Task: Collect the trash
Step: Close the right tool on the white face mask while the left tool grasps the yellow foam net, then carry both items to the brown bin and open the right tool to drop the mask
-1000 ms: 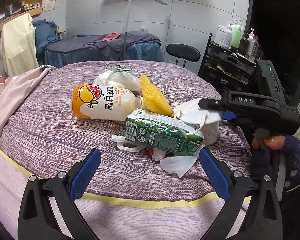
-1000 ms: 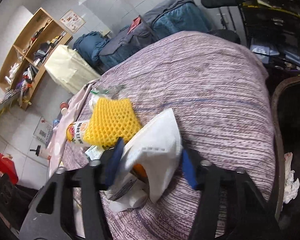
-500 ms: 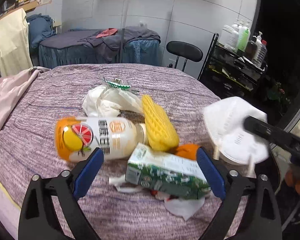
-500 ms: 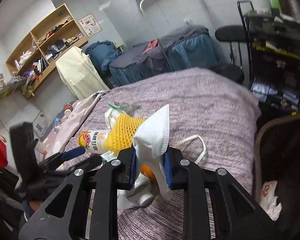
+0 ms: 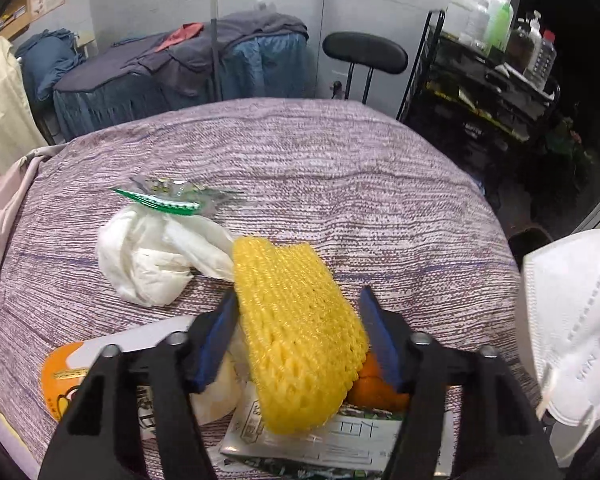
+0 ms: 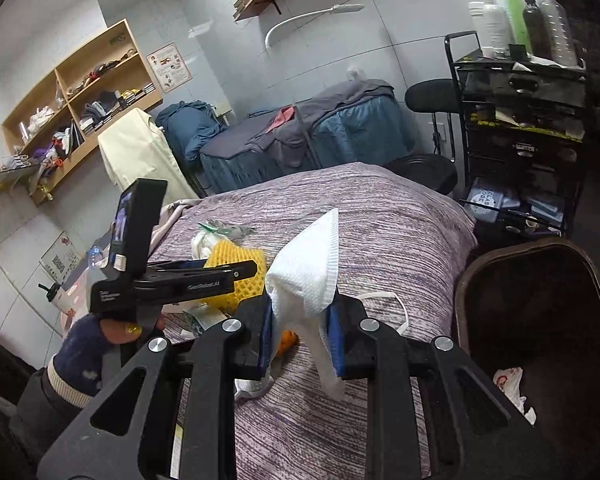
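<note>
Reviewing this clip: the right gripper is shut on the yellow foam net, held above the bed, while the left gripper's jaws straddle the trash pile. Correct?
Not quite. The right gripper is shut on the white face mask, not the yellow foam net; the right wrist view shows this. The net lies between the left gripper's open jaws.

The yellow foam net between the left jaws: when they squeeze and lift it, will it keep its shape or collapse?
The yellow foam net will probably give under the left gripper, since its open mesh looks soft. It seems very light, so lifting should be easy. It lies on a carton and may snag it slightly.
</note>
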`<control>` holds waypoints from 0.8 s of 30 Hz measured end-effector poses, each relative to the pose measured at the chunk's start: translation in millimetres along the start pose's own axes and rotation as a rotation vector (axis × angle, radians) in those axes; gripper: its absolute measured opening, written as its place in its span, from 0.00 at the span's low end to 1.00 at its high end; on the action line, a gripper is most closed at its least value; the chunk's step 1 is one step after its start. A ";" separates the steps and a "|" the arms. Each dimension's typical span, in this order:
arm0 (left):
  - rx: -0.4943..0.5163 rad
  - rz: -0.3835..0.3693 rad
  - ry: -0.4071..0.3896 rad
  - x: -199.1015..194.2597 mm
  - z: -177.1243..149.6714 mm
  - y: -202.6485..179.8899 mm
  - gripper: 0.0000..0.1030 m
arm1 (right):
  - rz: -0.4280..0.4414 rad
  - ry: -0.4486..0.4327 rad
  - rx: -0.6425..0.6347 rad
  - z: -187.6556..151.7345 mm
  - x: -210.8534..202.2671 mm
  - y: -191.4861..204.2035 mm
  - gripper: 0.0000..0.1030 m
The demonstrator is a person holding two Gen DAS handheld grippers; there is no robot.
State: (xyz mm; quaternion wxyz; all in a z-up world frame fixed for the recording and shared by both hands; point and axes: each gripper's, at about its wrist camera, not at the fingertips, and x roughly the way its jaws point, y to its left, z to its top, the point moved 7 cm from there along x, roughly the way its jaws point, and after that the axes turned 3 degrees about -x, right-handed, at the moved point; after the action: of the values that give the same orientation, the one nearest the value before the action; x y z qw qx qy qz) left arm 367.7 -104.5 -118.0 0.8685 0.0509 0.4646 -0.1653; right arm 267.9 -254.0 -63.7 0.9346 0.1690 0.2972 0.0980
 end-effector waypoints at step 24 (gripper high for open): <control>-0.059 -0.148 -0.262 -107.1 -37.7 -51.7 0.18 | -0.113 -0.115 -0.025 -12.6 -63.8 -26.6 0.23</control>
State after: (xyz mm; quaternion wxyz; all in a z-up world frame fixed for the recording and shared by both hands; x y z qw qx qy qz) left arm 265.6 -118.3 -47.7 0.9082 -0.0310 0.3545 -0.2202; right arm 211.4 -293.4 -50.0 0.9562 0.1458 0.2510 0.0389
